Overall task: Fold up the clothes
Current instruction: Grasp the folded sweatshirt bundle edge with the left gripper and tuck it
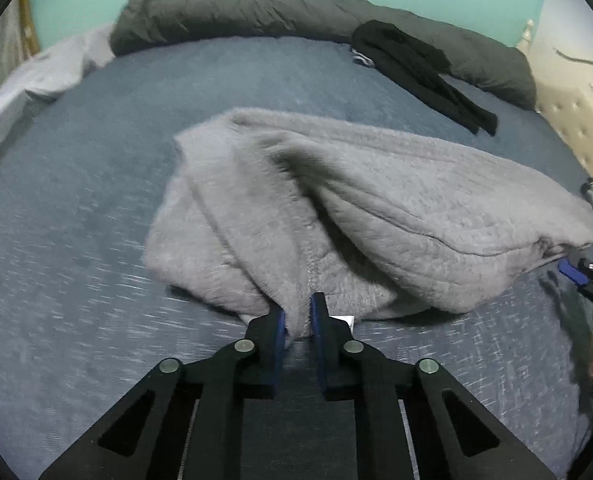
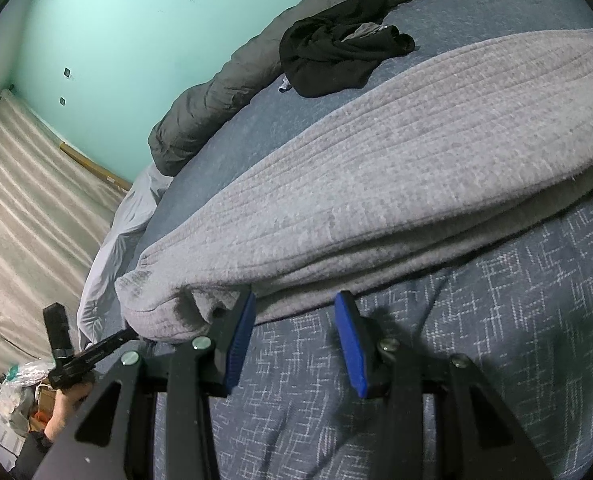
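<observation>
no readable text, labels or numbers anywhere

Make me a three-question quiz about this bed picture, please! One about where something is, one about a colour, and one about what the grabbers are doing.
1. Where is the black garment?
A. On the floor
B. On the bed by the dark rolled duvet
C. In a gripper

2. What colour is the wall?
A. Yellow
B. Red
C. Mint green

3. What is the left gripper doing?
A. Pinching the grey fleece garment
B. Hanging open over bare bed
C. Holding a sock

Answers: 1 B, it lies beside the duvet. 2 C, both views show mint green. 3 A, fleece sits between its blue fingers, while the right gripper is open.
</observation>
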Motion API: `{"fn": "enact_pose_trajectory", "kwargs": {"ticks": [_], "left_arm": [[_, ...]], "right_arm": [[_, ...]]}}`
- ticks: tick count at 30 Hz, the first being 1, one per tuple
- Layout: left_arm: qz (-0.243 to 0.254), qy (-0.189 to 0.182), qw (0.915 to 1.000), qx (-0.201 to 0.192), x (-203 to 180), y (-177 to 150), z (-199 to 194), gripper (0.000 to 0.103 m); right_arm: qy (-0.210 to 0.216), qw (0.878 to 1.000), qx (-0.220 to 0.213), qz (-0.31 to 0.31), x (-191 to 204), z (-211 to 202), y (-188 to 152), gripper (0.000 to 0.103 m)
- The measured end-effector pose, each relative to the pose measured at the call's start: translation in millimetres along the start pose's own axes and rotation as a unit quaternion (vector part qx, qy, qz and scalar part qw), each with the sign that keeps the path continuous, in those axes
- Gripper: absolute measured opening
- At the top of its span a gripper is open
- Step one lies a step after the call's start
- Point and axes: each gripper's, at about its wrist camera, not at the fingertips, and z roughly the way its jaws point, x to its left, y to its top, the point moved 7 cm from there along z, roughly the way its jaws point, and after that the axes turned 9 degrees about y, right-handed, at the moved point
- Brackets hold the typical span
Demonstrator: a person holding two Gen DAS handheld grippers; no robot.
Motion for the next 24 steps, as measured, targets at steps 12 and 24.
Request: {"fn": "enact_pose_trajectory", "kwargs": {"ticks": [12, 24], "left_arm": [[-0.061, 0.037, 0.9974, -0.012, 48, 9, -10, 0.008], [-0.049, 0.068, 0.9964, -0.012, 67, 12, 1, 0.008]], "right_arm": [[0.004, 1.000, 0.000, 0.000, 2, -3, 0, 0.042], [0.004, 1.000, 0.006, 0.004, -2, -1, 2, 0.042]]}}
